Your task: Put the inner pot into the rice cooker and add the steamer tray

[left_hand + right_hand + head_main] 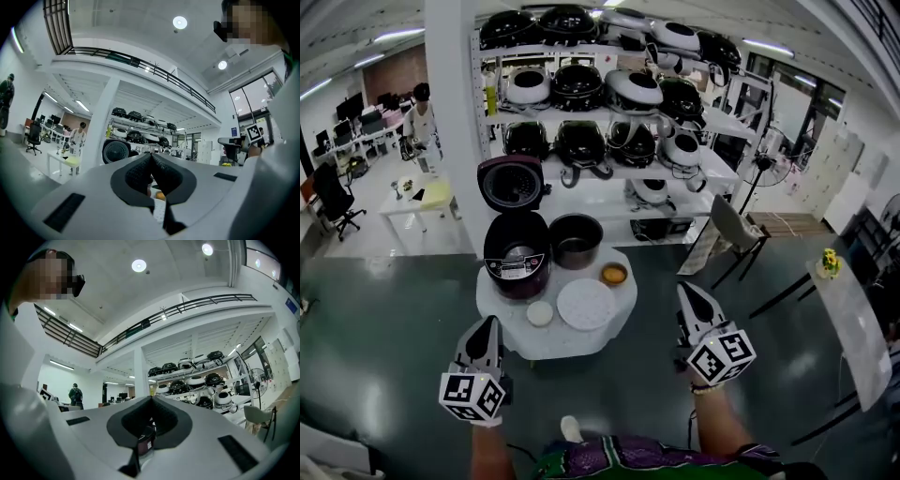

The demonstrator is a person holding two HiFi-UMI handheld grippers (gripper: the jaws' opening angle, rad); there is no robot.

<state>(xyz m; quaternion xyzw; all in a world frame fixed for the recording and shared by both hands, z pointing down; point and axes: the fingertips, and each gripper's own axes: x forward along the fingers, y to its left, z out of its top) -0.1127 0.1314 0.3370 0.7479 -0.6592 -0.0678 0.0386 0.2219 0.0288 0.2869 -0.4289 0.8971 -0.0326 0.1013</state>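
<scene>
A dark maroon rice cooker [517,255] stands on the small round white table [546,342] with its lid [512,183] swung up. Beside it to the right sits the dark inner pot [576,240]. The white perforated steamer tray [585,304] lies flat at the table's near side. My left gripper [487,324] hovers short of the table's near left edge, jaws shut and empty. My right gripper [686,290] is off the table's right side, also shut and empty. In the gripper views the left gripper [151,157] and right gripper [151,400] show pads pressed together.
A small orange bowl [614,274] and a small white dish [540,313] also sit on the table. Behind it stand a white pillar [450,112] and shelves [609,172] of rice cookers. A chair [733,231] is at the right, a person [420,114] by desks far left.
</scene>
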